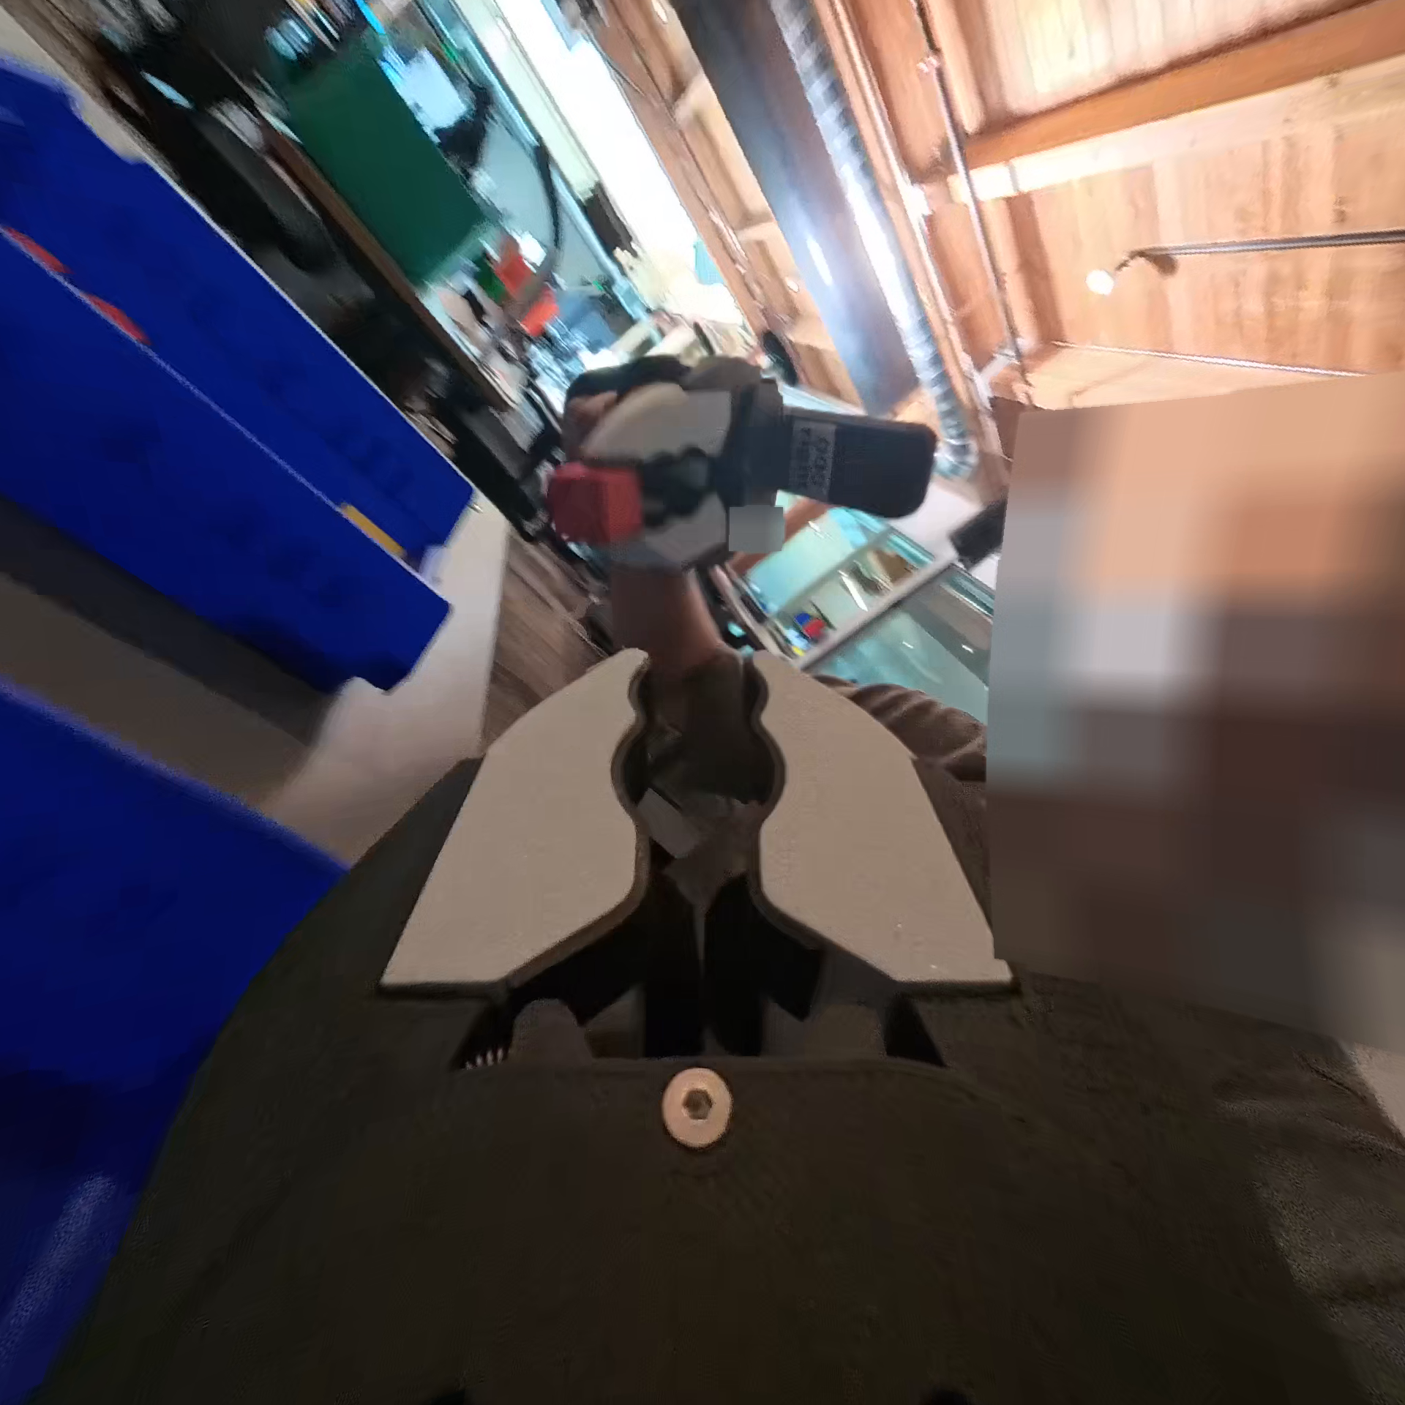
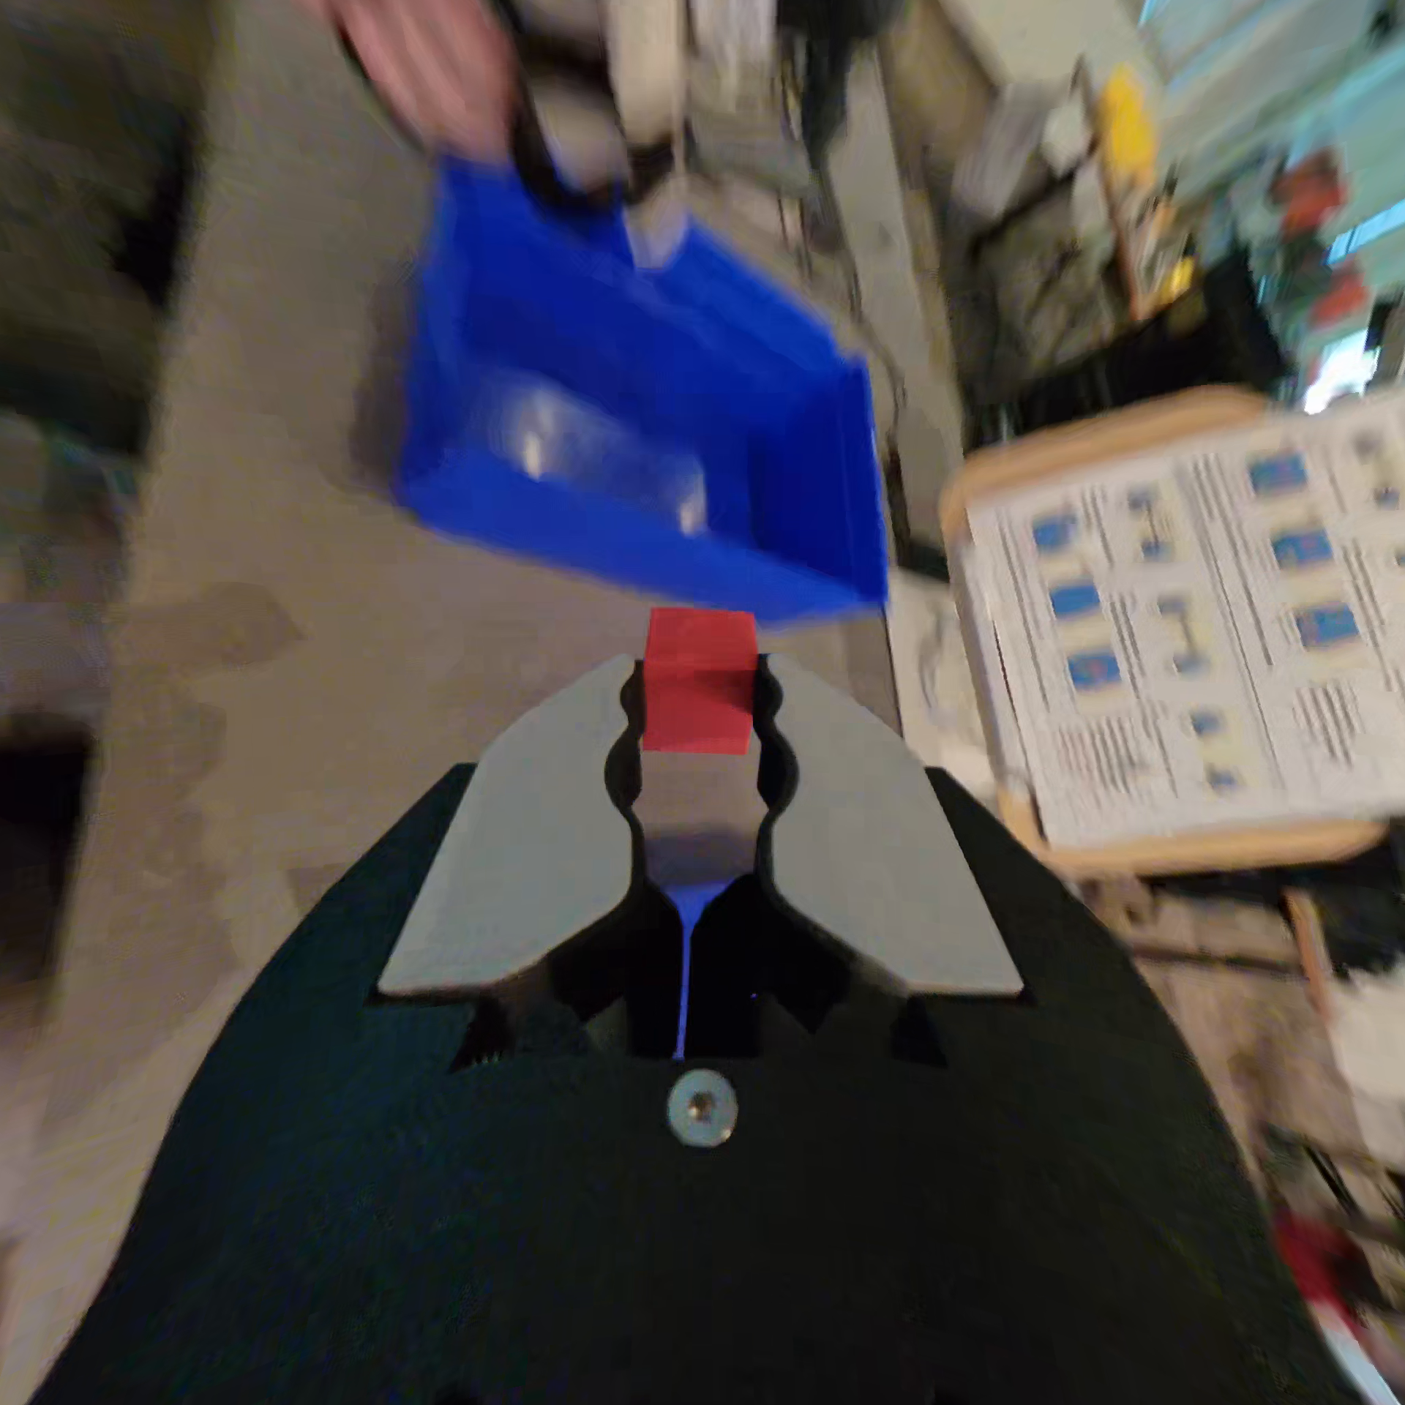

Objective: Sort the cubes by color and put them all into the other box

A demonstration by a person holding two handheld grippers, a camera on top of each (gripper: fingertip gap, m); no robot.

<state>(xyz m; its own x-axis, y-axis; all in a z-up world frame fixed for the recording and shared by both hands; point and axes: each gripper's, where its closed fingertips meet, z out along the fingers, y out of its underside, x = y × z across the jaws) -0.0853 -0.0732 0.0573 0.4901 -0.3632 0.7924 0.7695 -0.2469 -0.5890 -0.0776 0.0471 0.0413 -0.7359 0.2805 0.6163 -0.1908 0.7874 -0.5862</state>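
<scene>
**Red block pinched at the fingertips, bins blurred behind**

The red block is a matte, square-edged cube pinched between the tips of the right gripper, whose pale grey fingers have wavy inner edges. Beyond it lies a glossy blue bin on the table, smeared by motion; something clear and shiny inside it is too blurred to make out. A board covered with a printed sheet sits to the right, cut off by the frame edge. In the left wrist view, the left gripper holds nothing, its fingers a little apart. More blue bins streak past on its left, partly cut off.
</scene>
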